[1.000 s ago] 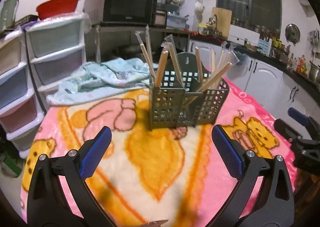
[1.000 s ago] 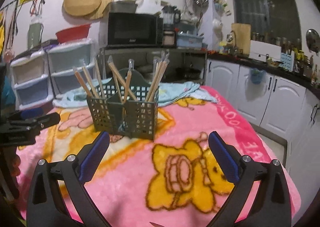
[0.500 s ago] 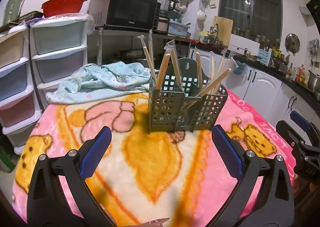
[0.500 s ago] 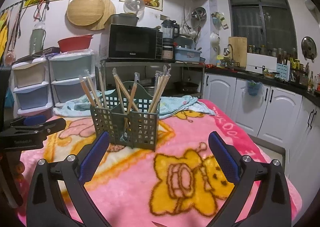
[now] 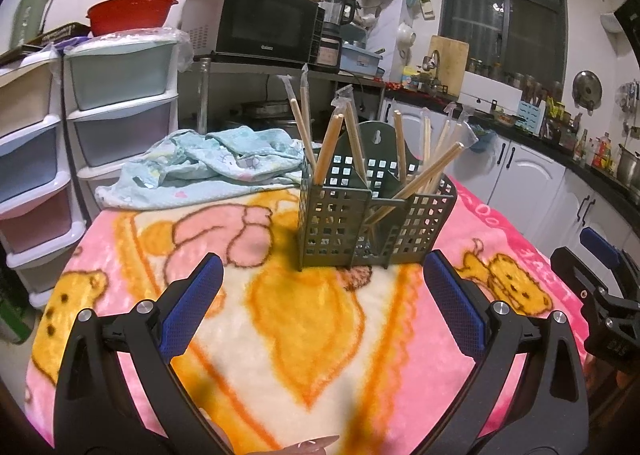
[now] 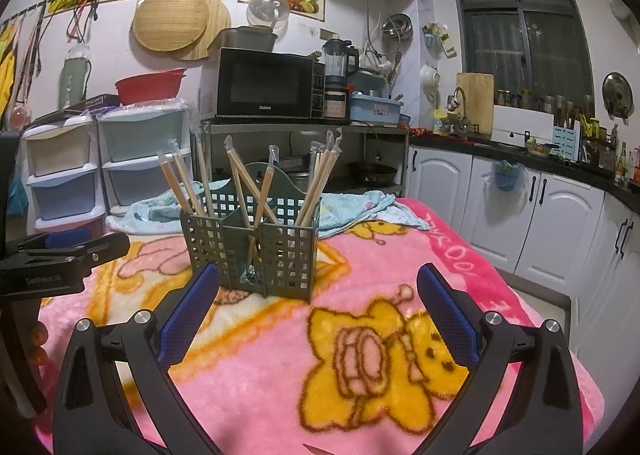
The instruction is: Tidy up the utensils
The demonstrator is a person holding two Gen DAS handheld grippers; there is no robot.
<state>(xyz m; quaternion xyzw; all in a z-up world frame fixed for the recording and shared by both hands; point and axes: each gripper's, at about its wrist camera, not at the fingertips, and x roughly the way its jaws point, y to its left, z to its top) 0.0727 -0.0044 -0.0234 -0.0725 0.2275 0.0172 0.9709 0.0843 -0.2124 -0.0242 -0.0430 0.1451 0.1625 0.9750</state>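
Observation:
A dark green lattice utensil holder (image 5: 372,215) (image 6: 256,243) stands on the pink cartoon blanket (image 5: 304,327) (image 6: 360,335). Several wrapped wooden chopsticks (image 5: 328,147) (image 6: 240,183) lean out of its compartments. My left gripper (image 5: 322,295) hovers open in front of the holder, nothing between its blue pads. My right gripper (image 6: 318,303) is open too, just to the holder's right front, and holds nothing. Each gripper shows at the edge of the other's view: the right one (image 5: 600,295), the left one (image 6: 60,255).
A crumpled light blue cloth (image 5: 208,167) lies behind the holder. Plastic drawer units (image 5: 80,135) stand at the left, a microwave (image 6: 264,83) on a metal rack behind. White cabinets (image 6: 520,215) run along the right past the table's edge.
Both cameras have tilted upward and drawn back slightly, so the holder sits lower in each view. Both grippers stay open; nothing on the table has moved.

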